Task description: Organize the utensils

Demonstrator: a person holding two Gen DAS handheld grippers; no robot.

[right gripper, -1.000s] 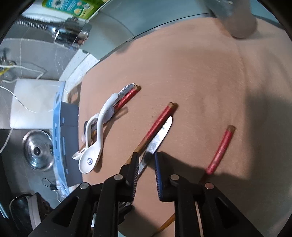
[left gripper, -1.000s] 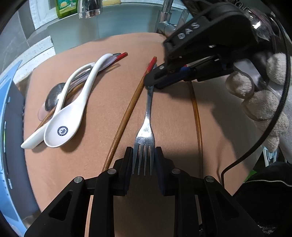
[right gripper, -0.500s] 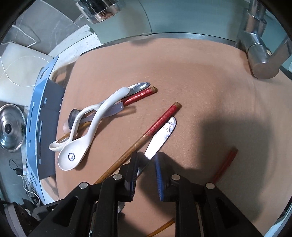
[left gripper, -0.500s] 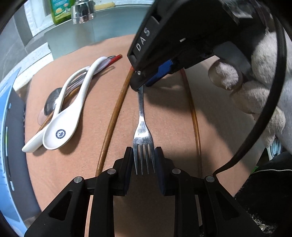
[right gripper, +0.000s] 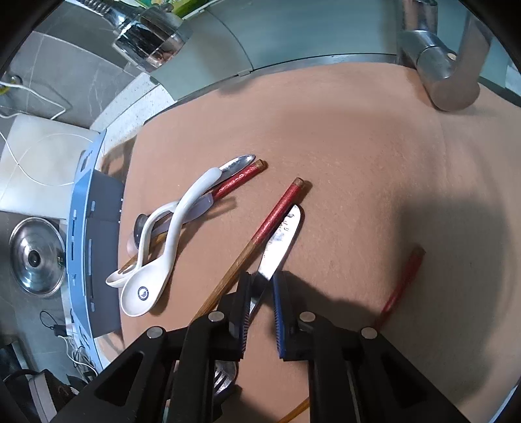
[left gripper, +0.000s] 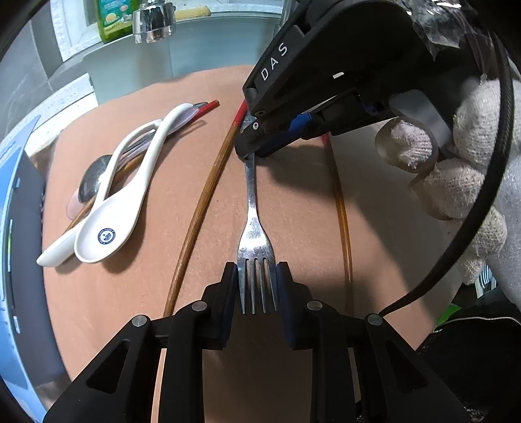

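Observation:
A steel fork lies on the tan mat. My left gripper is shut on its tines. My right gripper straddles the fork's handle, jaws slightly apart, with the handle against the left pad; it also shows in the left wrist view. A red-tipped chopstick lies just left of the fork, another to its right. Two white ceramic spoons lie on the left over a metal spoon and a further chopstick.
A faucet and sprayer head stand at the mat's far edge. A blue-grey rack borders the mat on the left. A green bottle stands at the back. A pot lid lies beyond the rack.
The right gripper has tilted and shifted along the fork handle while the left stays clamped on the tines. The fork has swung slightly, staying beside the chopstick.

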